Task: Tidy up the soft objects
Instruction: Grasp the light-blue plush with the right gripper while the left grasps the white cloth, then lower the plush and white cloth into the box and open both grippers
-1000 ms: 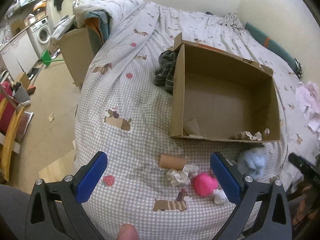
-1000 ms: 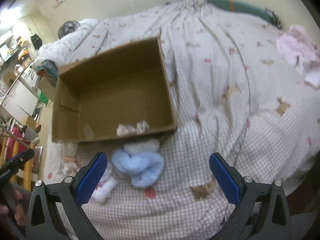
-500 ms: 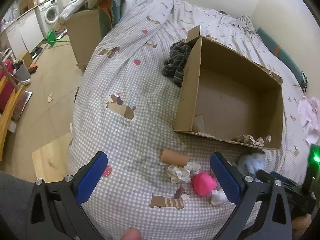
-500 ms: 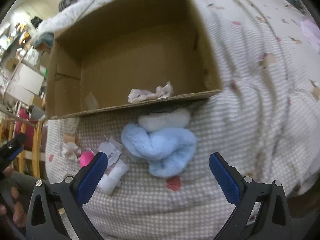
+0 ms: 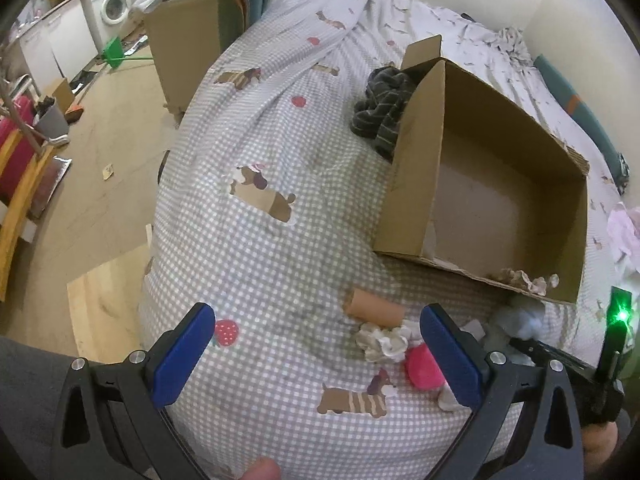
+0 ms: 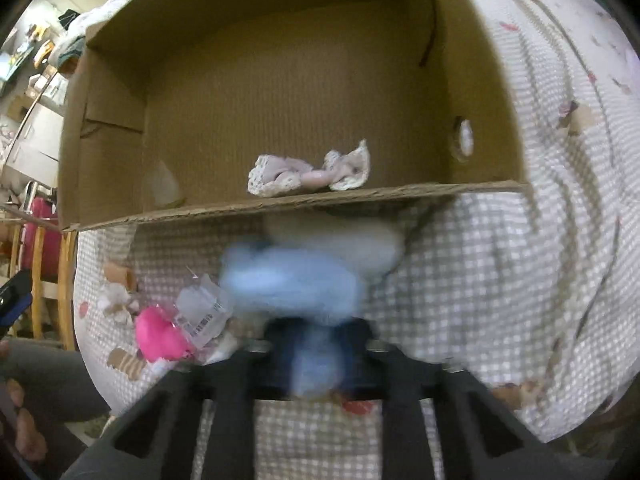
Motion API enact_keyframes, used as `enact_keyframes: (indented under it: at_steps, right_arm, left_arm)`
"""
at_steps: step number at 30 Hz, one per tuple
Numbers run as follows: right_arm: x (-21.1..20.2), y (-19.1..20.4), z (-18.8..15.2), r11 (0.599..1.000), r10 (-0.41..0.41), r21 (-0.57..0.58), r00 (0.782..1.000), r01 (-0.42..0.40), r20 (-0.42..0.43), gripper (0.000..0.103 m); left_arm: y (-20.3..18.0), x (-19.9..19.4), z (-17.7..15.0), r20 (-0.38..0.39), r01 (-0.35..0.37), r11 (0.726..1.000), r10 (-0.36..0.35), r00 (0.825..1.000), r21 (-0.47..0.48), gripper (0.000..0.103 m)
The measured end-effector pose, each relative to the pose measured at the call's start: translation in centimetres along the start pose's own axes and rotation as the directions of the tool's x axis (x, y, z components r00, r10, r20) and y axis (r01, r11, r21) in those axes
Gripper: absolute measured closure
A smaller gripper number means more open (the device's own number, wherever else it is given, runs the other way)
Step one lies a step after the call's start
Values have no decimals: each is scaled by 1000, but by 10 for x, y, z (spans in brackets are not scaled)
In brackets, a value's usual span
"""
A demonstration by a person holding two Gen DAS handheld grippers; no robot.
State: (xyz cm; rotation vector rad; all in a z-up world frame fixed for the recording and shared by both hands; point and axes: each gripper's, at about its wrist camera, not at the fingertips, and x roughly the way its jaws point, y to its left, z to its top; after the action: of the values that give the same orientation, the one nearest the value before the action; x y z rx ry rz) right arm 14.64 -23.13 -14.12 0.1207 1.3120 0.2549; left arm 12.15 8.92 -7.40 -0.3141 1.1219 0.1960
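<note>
An open cardboard box [image 5: 416,168] [image 6: 280,204] lies on the checked bedspread, with a small lacy cloth [image 6: 308,172] inside by its near wall. My right gripper [image 6: 316,356] is shut on a light blue fluffy cloth [image 6: 288,284] just in front of the box; the picture is blurred. My left gripper [image 5: 316,344] is open and empty above the bed. Between its fingers lie a brown cardboard tube [image 5: 372,308], a white crumpled cloth [image 5: 384,342] and a pink soft ball [image 5: 424,372] [image 6: 160,336]. The blue cloth shows in the left wrist view [image 5: 520,320].
A dark striped garment [image 5: 384,116] lies behind the box's left wall. A pink cloth [image 5: 624,232] lies at the far right of the bed. A plastic wrapper [image 6: 200,312] lies beside the ball. The bed's left edge drops to a wooden floor [image 5: 80,200] with furniture.
My right gripper moved down onto the blue cloth and shut on it. My left gripper shifted slightly and stayed open.
</note>
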Motion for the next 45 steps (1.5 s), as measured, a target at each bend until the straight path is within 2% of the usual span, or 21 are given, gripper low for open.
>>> enact_keyframes:
  at_steps: [6, 8, 10, 12, 14, 16, 19, 21, 24, 27, 29, 30, 31, 33, 34, 38, 43, 45]
  right_arm:
    - [-40, -8, -20, 998, 53, -32, 995, -50, 86, 92]
    - [-58, -10, -29, 995, 95, -33, 988, -92, 120, 92]
    - [-78, -8, -36, 990, 136, -55, 976, -129, 168, 92]
    - [-99, -7, -42, 981, 192, -80, 954, -179, 231, 92]
    - [-114, -2, -38, 974, 226, -92, 933, -208, 279, 92]
    - [-119, 0, -41, 973, 232, -85, 926, -216, 299, 92]
    - [-118, -2, -36, 973, 232, -69, 926, -222, 297, 92]
    - [-115, -4, -32, 973, 232, -59, 927, -224, 295, 92]
    - [-113, -6, -30, 974, 225, -46, 932, -222, 285, 92]
    - [-105, -6, -29, 977, 212, -48, 937, -207, 276, 92]
    - [-104, -7, -28, 978, 209, -40, 937, -206, 279, 92]
    - [-103, -8, -28, 978, 208, -32, 937, -207, 281, 92]
    - [-102, -11, -27, 978, 207, -22, 937, -209, 281, 92]
    - [-99, -13, -26, 978, 203, -7, 940, -209, 275, 92]
    - [-98, -14, -25, 979, 199, -4, 942, -205, 270, 92]
    - [-94, -13, -25, 982, 184, -4, 948, -190, 260, 92]
    - [-100, -12, -24, 985, 169, -16, 942, -171, 291, 92]
    - [-101, -13, -26, 984, 169, -3, 942, -175, 292, 92]
  left_arm:
    - [-3, 1, 2, 4, -1, 1000, 1, 1000, -4, 1]
    - [-2, 3, 4, -1, 4, 1000, -4, 1000, -20, 1]
    - [0, 4, 6, 0, 5, 999, -5, 1000, -36, 2]
    - [1, 6, 6, -5, 11, 999, -11, 1000, -46, 3]
    - [-1, 10, 5, -17, 17, 999, -18, 1000, -42, 7]
    - [-9, 20, 3, -58, 31, 999, -32, 998, -13, 15]
    - [-23, 39, -6, -144, 76, 997, -70, 987, 32, 27]
    - [-33, 50, -11, -182, 92, 994, -81, 980, 55, 28]
    - [-44, 62, -16, -190, 79, 993, -61, 980, 92, 30]
    - [-55, 74, -20, -215, 86, 989, -60, 975, 117, 46]
    - [-57, 81, -22, -230, 91, 988, -60, 971, 123, 48]
    - [-58, 84, -23, -237, 96, 987, -64, 969, 125, 53]
    - [-59, 86, -24, -245, 101, 987, -68, 967, 126, 64]
    - [-60, 90, -25, -259, 111, 986, -76, 963, 125, 81]
    - [-61, 89, -26, -263, 120, 985, -83, 961, 127, 83]
    - [-65, 81, -31, -267, 168, 974, -123, 956, 153, 90]
    - [-62, 63, -43, -250, 171, 970, -125, 960, 172, 90]
    - [-58, 46, -43, -216, 172, 968, -132, 967, 181, 90]
